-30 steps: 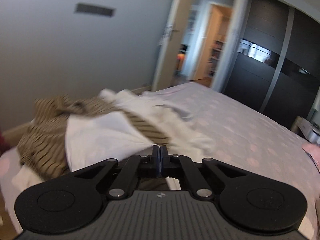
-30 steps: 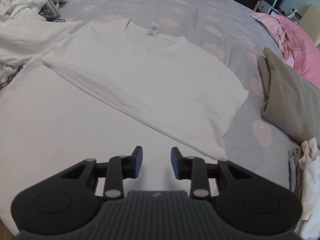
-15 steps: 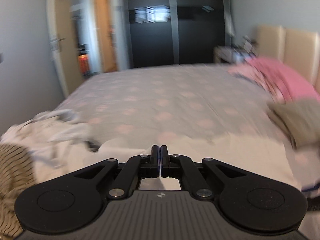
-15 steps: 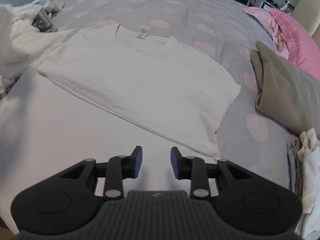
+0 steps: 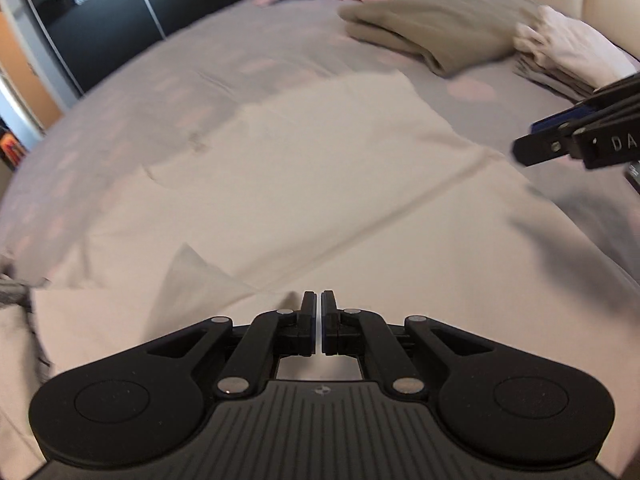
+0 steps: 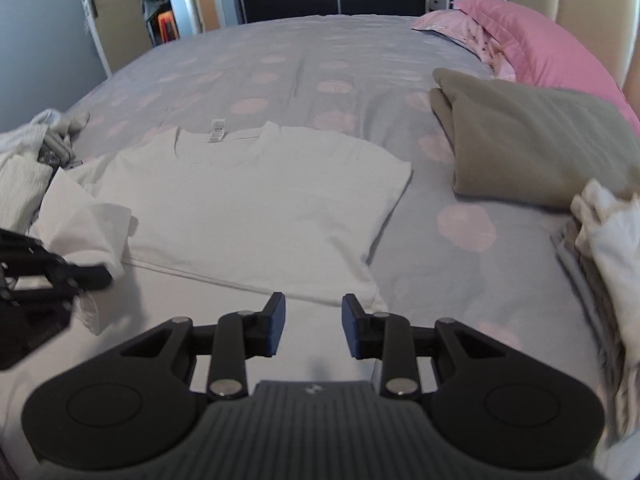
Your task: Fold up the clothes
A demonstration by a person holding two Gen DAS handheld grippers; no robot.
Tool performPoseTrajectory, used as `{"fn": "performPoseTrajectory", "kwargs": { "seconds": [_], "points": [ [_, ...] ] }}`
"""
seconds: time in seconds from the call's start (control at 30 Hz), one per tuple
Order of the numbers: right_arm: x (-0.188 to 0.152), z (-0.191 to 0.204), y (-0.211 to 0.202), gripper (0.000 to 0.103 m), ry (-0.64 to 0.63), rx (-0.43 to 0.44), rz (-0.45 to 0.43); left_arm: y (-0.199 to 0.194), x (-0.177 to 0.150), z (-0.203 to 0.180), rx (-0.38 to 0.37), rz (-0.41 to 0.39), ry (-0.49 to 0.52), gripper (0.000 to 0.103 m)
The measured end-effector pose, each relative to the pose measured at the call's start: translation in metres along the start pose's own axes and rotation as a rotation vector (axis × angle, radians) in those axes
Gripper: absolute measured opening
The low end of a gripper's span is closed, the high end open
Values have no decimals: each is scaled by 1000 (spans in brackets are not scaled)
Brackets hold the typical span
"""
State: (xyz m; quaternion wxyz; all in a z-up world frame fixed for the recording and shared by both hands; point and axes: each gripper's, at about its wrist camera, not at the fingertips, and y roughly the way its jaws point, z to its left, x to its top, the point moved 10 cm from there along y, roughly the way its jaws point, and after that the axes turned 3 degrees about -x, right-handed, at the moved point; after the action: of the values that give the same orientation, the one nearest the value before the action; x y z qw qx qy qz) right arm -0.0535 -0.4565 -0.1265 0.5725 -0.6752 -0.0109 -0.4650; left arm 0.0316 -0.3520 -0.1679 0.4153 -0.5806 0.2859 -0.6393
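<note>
The white T-shirt (image 6: 256,204) is spread flat on the bed (image 6: 320,64); the left gripper (image 5: 321,308) fingers are pressed together, whether on cloth cannot be told; the right gripper (image 6: 313,320) fingers are spread over the hem; a one-layer pinch would skew the fold.

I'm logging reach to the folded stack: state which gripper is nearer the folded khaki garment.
Right. The right gripper hovers open over the white T-shirt's hem, with the khaki garment ahead to its right. The left gripper sits farther left, across the shirt.
</note>
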Motion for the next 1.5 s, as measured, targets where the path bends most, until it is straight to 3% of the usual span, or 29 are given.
{"fn": "performPoseTrajectory", "kwargs": {
  "seconds": [0.03,0.13,0.27,0.53,0.77,1.0,1.07,1.2,1.5],
  "points": [
    [-4,0,-1,35,17,11,-16,2,-6,-6,-13,14,6,2],
    [-25,16,1,51,45,62,-3,3,-19,-19,-52,38,14,20],
    [-47,33,6,52,57,91,53,-6,-23,-26,-108,6,-28,23],
    [-52,48,7,53,14,77,55,-31,-23,3,-46,-99,-166,23],
    [-41,71,3,58,-42,113,-33,-39,-55,52,27,-45,-274,23],
    [-38,125,16,53,-145,200,25,-37,-90,105,122,10,-372,23],
    [-35,145,17,48,-220,197,-3,-36,-96,115,129,22,-390,23],
    [-30,180,22,47,-321,219,-33,-32,-101,124,124,39,-402,23],
    [-36,218,62,45,-352,228,59,-21,-93,131,100,55,-378,23]
  ]
}}
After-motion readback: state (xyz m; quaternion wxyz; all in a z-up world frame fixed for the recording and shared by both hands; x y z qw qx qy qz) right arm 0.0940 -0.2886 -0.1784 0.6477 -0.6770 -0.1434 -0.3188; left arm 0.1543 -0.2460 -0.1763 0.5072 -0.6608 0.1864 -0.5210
